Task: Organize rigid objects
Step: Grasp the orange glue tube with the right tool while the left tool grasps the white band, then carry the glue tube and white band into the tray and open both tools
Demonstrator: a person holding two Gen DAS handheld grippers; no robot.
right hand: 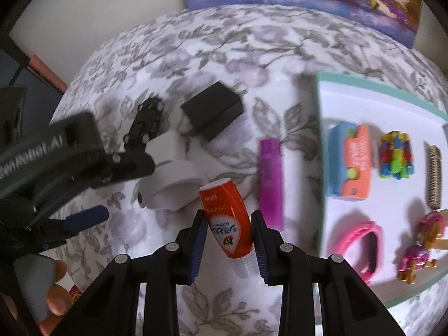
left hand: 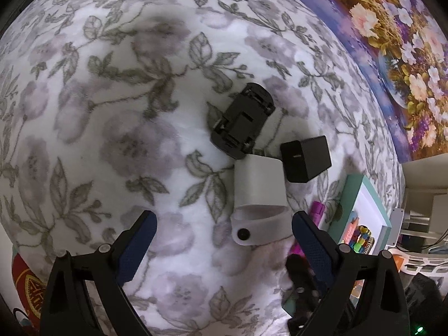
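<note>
your right hand-held gripper (right hand: 228, 245) is clamped on an orange tube (right hand: 228, 224) with a white cap, held above the floral bedspread (right hand: 173, 56). purple lighter (right hand: 270, 184) just beside it, teal-rimmed tray (right hand: 319, 140) at the right edge. left hand-held gripper (left hand: 222, 235) gapes wide over a white holder (left hand: 259, 212); black charger (left hand: 305, 158) and toy car (left hand: 242, 120) beyond. tube's print is blurred.

Orange tube (right hand: 228, 221) with white cap end pointing down, tilted, sits between the right gripper's pads, off the floral cloth. Still loose on the cloth: purple lighter (right hand: 270, 180), black charger block (right hand: 211, 110), white plastic holder (right hand: 173, 184), black toy car (right hand: 147, 120) upside down. Teal-rimmed white tray (right hand: 317, 128) lies right of the lighter.
</note>
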